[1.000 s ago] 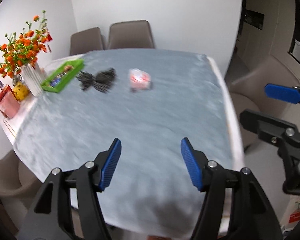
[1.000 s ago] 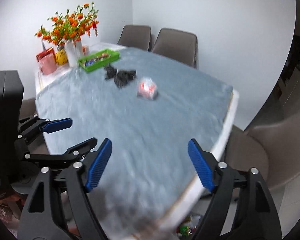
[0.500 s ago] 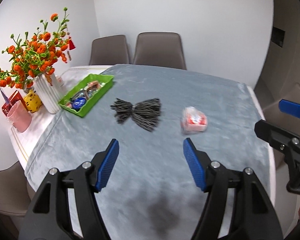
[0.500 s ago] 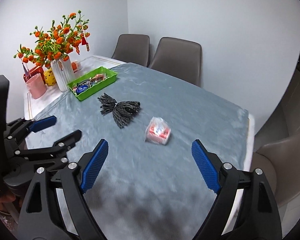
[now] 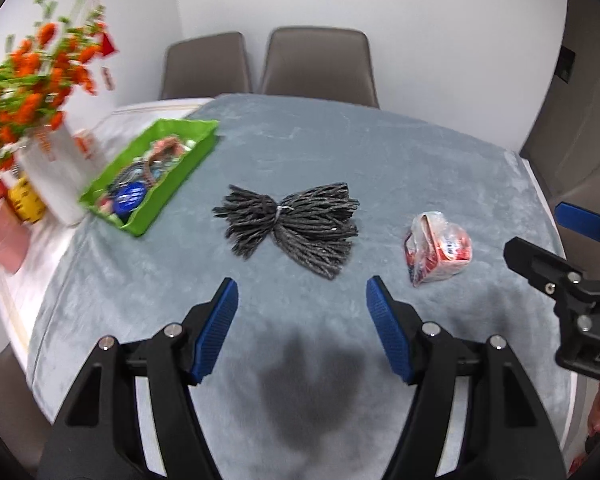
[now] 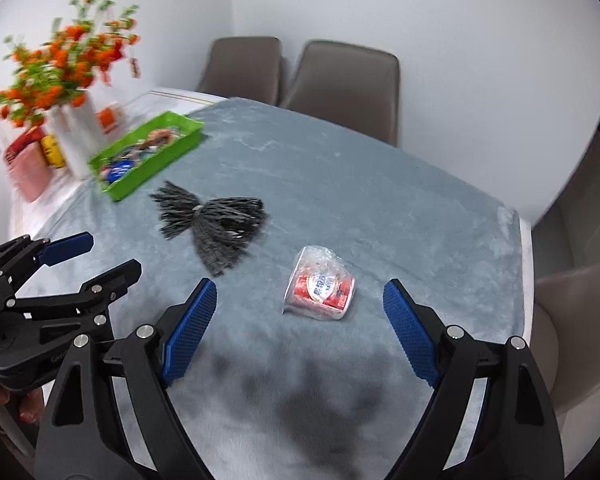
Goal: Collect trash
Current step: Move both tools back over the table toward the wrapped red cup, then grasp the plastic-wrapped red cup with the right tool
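Observation:
A crumpled clear plastic wrapper with red print [image 6: 320, 286] lies on the grey tablecloth [image 6: 400, 208], just ahead of my right gripper [image 6: 298, 328], which is open and empty above the cloth. A bundle of dark grey yarn strands [image 5: 290, 222] lies just ahead of my left gripper [image 5: 302, 326], also open and empty. The wrapper also shows in the left wrist view [image 5: 438, 248], to the right of the bundle. The bundle shows in the right wrist view [image 6: 216, 228], left of the wrapper. Each gripper shows at the edge of the other's view.
A green tray [image 5: 152, 174] with small items stands at the left of the table. A white vase of orange flowers [image 5: 48, 160], a pink cup and a yellow object stand beyond it. Two brown chairs [image 5: 316, 64] stand at the far side, another at the right [image 6: 580, 304].
Both grippers have moved forward over the table toward the yarn bundle and the wrapper, which now appear closer and larger. Both stay open.

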Tool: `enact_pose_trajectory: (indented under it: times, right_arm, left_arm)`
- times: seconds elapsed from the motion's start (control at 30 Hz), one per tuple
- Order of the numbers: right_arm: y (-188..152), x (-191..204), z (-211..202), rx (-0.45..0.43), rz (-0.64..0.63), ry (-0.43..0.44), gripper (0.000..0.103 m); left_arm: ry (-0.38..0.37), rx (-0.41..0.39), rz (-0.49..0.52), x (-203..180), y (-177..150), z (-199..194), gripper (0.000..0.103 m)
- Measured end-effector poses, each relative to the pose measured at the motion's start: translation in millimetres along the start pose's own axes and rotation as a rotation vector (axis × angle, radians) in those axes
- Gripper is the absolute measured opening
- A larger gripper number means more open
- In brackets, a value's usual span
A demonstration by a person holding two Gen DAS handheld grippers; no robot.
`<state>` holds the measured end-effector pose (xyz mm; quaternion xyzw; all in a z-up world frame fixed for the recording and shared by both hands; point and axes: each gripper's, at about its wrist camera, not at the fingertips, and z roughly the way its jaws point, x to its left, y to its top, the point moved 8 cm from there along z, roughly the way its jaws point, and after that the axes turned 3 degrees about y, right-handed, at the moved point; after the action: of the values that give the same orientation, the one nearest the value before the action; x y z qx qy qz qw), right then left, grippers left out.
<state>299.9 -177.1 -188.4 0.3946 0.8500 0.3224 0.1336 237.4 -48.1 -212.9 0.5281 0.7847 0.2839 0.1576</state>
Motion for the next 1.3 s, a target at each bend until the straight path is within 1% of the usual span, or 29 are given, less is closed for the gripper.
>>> enact_pose_trajectory:
  times: [0.1,0.27,0.37,0.5,0.77,1.0,1.3]
  right_arm:
    - [3,-1,21,0.01,0.049,-0.039,0.082]
    - [2,-9,54,0.05,0.124,-0.103,0.082]
    - [-1,-17,70,0.072,0.138,-0.136,0.082]
    - [-4,-27,89,0.099,0.159,-0.154,0.082]
    - [-11,-38,110,0.138,0.175,-0.16,0.082]
    - [-17,-41,126,0.166,0.169,-0.148,0.082]
    - [-15,-40,140,0.186,0.169,-0.121,0.082]
  left_arm:
    - [-0.038,0.013,0.054,1,11,25,0.067]
    - [-0.088,0.025,0.112,0,27,57,0.067]
    - [-0.109,0.029,0.14,-3,35,73,0.067]
    - [-0.128,0.039,0.16,-9,40,88,0.067]
    - [-0.153,0.089,0.162,-22,34,115,0.067]
    - [-0.138,0.114,0.166,-30,27,130,0.067]
    - [-0.124,0.122,0.169,-27,35,146,0.067]
